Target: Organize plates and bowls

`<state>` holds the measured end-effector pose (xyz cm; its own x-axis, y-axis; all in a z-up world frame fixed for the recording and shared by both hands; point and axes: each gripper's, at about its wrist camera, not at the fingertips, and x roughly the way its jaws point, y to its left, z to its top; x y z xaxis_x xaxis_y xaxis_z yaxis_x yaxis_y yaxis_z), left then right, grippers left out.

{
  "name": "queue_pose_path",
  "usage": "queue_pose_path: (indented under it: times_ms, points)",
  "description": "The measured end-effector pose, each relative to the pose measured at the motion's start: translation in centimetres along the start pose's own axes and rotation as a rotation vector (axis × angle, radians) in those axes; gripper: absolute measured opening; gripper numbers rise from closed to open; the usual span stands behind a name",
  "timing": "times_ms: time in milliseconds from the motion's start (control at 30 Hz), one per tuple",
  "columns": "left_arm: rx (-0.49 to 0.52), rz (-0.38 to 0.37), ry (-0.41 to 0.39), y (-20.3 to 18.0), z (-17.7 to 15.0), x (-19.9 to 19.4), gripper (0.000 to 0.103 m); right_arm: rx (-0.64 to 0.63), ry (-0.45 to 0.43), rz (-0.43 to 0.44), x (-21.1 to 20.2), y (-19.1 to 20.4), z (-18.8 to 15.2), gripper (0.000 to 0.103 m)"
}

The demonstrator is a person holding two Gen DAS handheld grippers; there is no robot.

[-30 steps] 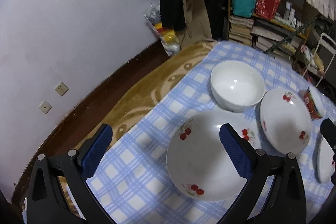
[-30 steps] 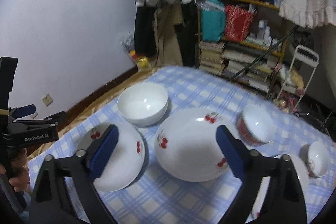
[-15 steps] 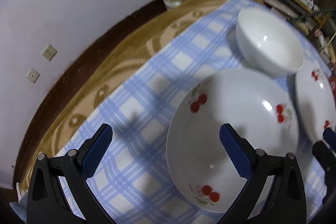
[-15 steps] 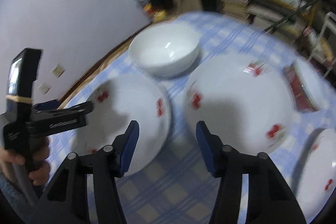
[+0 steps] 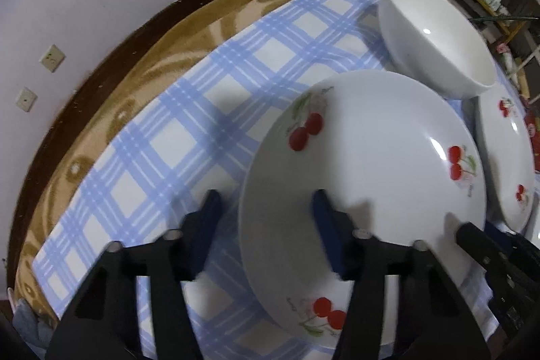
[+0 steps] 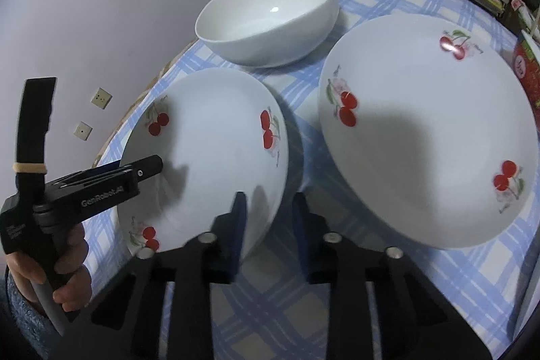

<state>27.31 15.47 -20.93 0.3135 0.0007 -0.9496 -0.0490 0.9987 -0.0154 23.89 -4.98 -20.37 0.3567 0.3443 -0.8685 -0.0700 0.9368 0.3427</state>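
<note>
one red bowl [image 6: 528, 73] shows only rightward.

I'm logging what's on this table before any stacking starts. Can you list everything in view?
cherry plates: 2, white with red cherries, near plate beside far plate
plain bowl: 1, white, behind the plates
red-patterned bowl: 1, right edge, partly cut off
tablecloth: 1, blue-white check
wall sockets: 2, cream
left gripper: open, straddling near plate's rim
right gripper: open, narrow, at same plate's opposite rim
</note>
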Motion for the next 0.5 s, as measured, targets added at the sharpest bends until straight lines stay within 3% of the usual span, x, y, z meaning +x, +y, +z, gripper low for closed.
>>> queue_pose_path:
  times_ms: [33, 267, 500]
  points:
    - [0.006, -0.014, 0.001, 0.0, -0.1, 0.0, 0.037, 0.007, 0.006, 0.000, 0.1, 0.1, 0.1, 0.011]
    - [-0.081, -0.066, 0.011, 1.3, -0.6, -0.7, 0.028, 0.020, 0.034, 0.019, 0.5, -0.2, -0.5, 0.011]
    - [-0.095, -0.101, 0.047, 1.0, -1.7, -1.3, 0.024, 0.031, 0.061, 0.029, -0.8, -0.7, -1.6, 0.011]
